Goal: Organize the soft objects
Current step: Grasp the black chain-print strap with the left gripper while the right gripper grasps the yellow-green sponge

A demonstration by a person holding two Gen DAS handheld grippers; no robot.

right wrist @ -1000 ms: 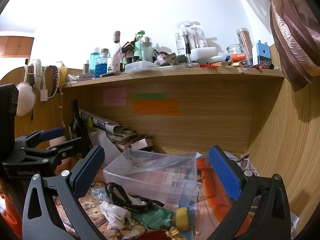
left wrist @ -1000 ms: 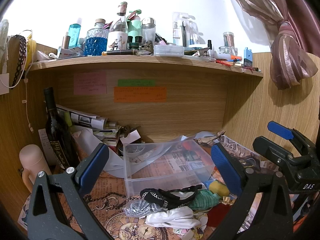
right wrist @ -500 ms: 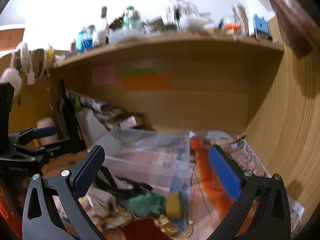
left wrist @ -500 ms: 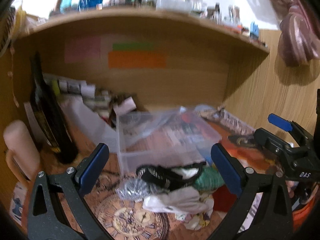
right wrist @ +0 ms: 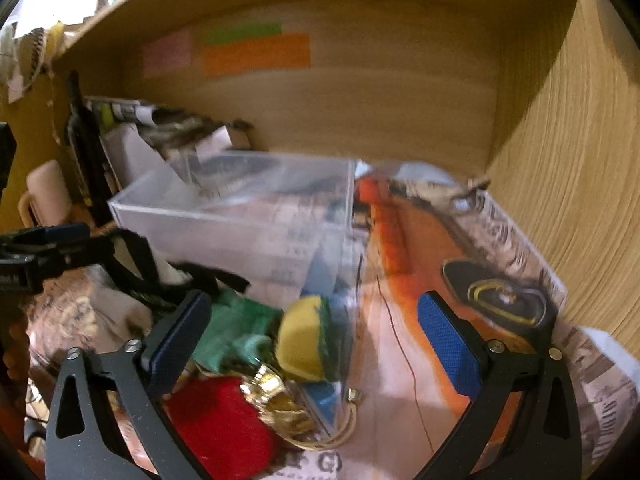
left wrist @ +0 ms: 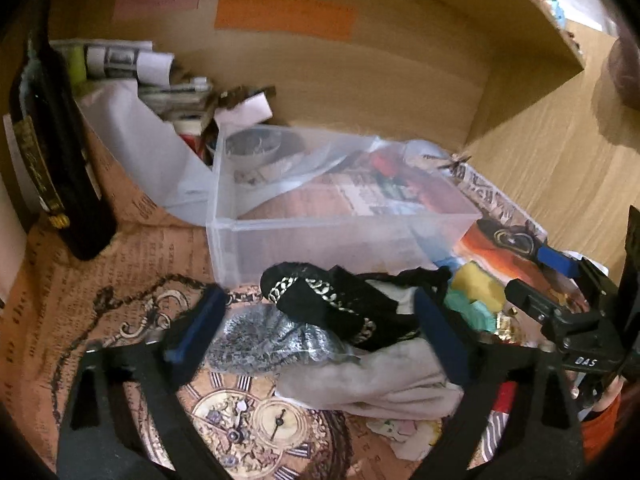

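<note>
A heap of soft things lies in front of a clear plastic box [left wrist: 344, 216]. In the left wrist view I see a black band with gold trim [left wrist: 336, 304], a silver-grey cloth [left wrist: 264, 340] and a pale grey cloth [left wrist: 372, 380]. My left gripper [left wrist: 316, 332] is open, low over the heap, its jaws either side of these. In the right wrist view a yellow-green sponge [right wrist: 304, 340], a green cloth [right wrist: 236, 336] and a red soft item [right wrist: 220, 420] lie between the jaws of my open right gripper [right wrist: 316, 344]. The box also shows in the right wrist view [right wrist: 240, 220].
A dark wine bottle [left wrist: 52, 160] stands at the left, with rolled papers [left wrist: 120, 60] behind. A gold trinket [right wrist: 276, 396] lies by the red item. Wooden walls close in the back and right [right wrist: 560, 160]. A printed paper mat [left wrist: 100, 280] covers the desk.
Both grippers have dropped down and moved forward toward the heap; the upper shelf has left the view. Both stay open.
</note>
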